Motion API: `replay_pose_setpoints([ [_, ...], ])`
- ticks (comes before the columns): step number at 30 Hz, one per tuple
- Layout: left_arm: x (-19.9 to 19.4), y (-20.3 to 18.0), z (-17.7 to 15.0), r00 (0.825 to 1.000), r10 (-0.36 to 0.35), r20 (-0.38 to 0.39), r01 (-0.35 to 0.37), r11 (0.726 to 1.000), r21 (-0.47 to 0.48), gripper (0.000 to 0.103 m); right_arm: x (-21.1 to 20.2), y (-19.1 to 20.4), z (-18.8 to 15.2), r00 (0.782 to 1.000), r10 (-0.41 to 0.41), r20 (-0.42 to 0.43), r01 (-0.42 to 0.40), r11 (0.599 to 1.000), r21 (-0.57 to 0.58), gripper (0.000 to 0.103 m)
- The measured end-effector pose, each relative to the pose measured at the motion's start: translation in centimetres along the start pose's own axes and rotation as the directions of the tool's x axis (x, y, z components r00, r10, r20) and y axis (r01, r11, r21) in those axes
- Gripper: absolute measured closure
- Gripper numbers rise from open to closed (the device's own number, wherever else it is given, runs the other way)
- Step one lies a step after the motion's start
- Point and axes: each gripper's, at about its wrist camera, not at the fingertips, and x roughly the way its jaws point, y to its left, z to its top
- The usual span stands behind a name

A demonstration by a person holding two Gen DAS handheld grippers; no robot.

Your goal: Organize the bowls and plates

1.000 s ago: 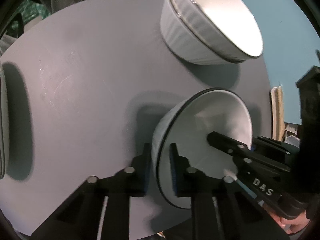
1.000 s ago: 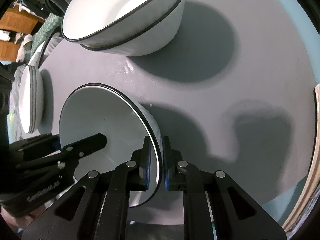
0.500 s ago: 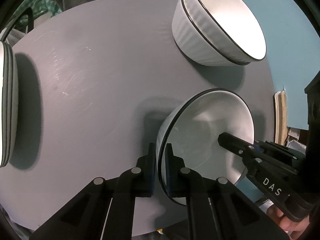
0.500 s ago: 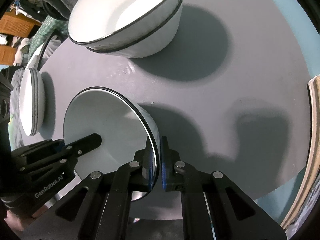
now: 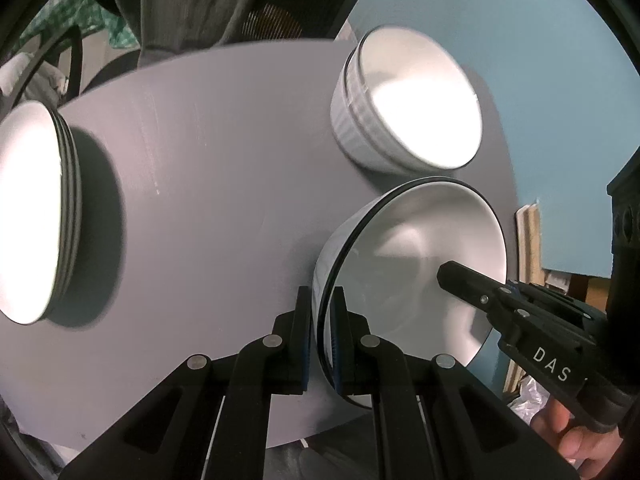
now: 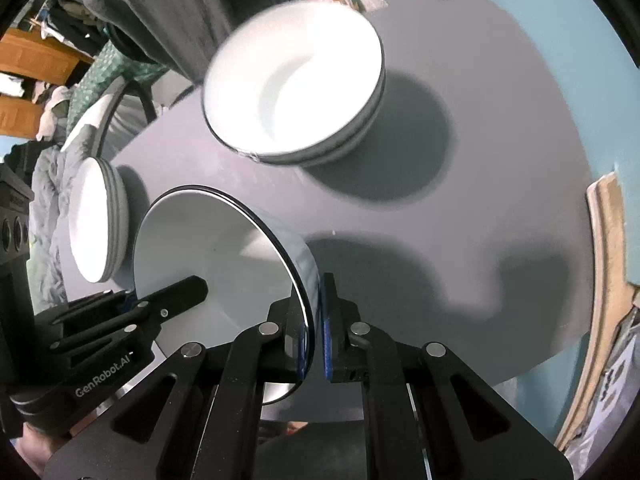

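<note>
Both grippers hold one white bowl with a black rim (image 5: 416,256) (image 6: 208,248) above the round grey table (image 5: 208,168) (image 6: 460,224). My left gripper (image 5: 322,320) is shut on the bowl's left rim. On the opposite rim my right gripper (image 6: 314,308) is shut too, and it shows in the left wrist view as a black finger inside the bowl (image 5: 464,280). A stack of white bowls (image 5: 404,100) (image 6: 296,80) stands at the table's far side. A stack of white plates (image 5: 32,216) (image 6: 96,220) lies at the table's left.
The table stands on a teal floor (image 5: 540,60). A chair with grey cloth (image 5: 192,4) is behind the table. Wooden boards (image 6: 608,272) lean at the right, past the table's edge. A person's hand (image 5: 576,440) grips the right tool.
Both grippers closed fully on the bowl's rim and lifted it off the table. The table, bowl stack and plate stack now look farther below.
</note>
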Motion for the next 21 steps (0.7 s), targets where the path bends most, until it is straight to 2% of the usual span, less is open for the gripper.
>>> replay_pose_setpoints([
  [9, -2.7, -2.0, 2.3, 0.998, 0.006, 0.060, -0.008, 0.999, 0.034, 0.095, -2.9, 0.5, 1.6, 0.999, -0.012, 0.045, 0.013, 1.000, -0.019, 0.096],
  [21, -2.9, -4.8, 7.8, 0.992, 0.041, 0.117, -0.053, 0.994, 0.097, 0.095, -3.3, -0.2, 5.6, 0.996, -0.011, 0.091, 0.011, 1.000, 0.004, 0.096],
])
